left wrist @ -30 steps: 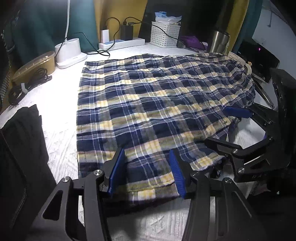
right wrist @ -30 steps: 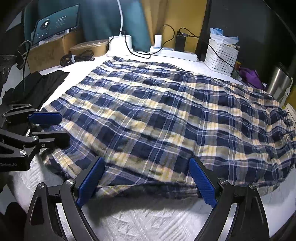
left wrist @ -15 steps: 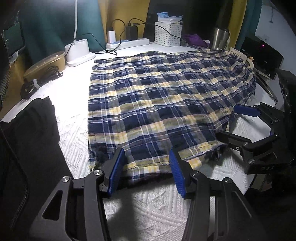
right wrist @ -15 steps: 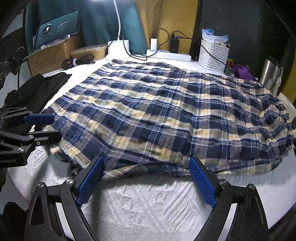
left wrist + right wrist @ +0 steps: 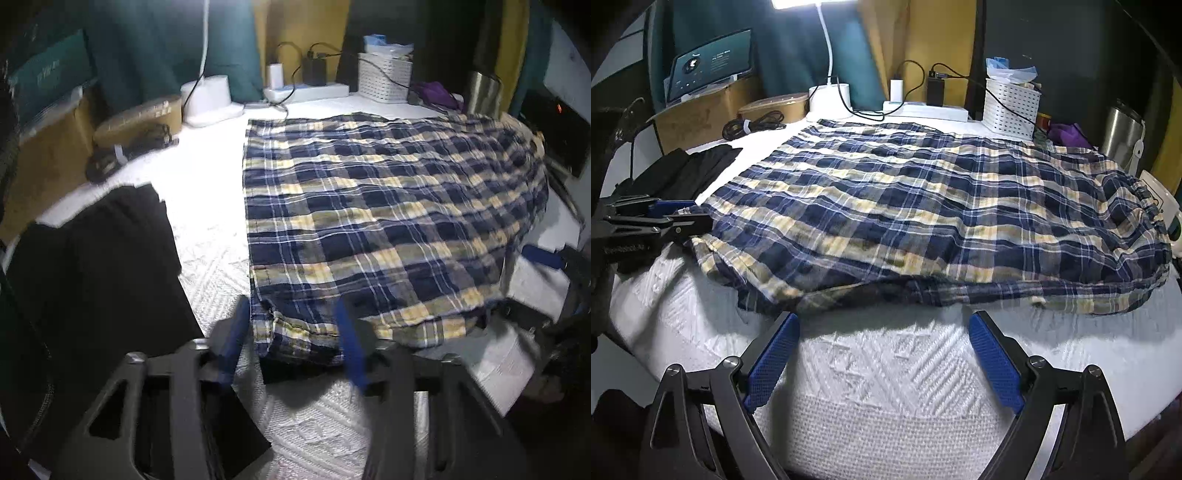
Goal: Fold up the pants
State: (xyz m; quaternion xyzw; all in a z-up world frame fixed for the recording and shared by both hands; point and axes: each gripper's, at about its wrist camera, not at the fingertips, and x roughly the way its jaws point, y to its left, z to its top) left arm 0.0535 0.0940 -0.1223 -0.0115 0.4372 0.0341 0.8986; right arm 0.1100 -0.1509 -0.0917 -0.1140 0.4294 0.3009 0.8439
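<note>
Near edge of white quilted mattress (image 5: 886,373) bare in front of you: free lane along navy-and-yellow plaid pants (image 5: 923,206). Bare white strip between pants and black folded garment (image 5: 99,266) on your left, passable. Far edge crowded: white lamp base (image 5: 829,96), white power strip with chargers (image 5: 925,109), white slotted basket (image 5: 1010,107), steel tumbler (image 5: 1121,129). Coiled black cable (image 5: 753,123) and brown lidded bowl (image 5: 775,107) block far left corner.

pants (image 5: 923,206): navy-yellow plaid | mattress (image 5: 886,398): white | basket (image 5: 1010,107): white
</note>
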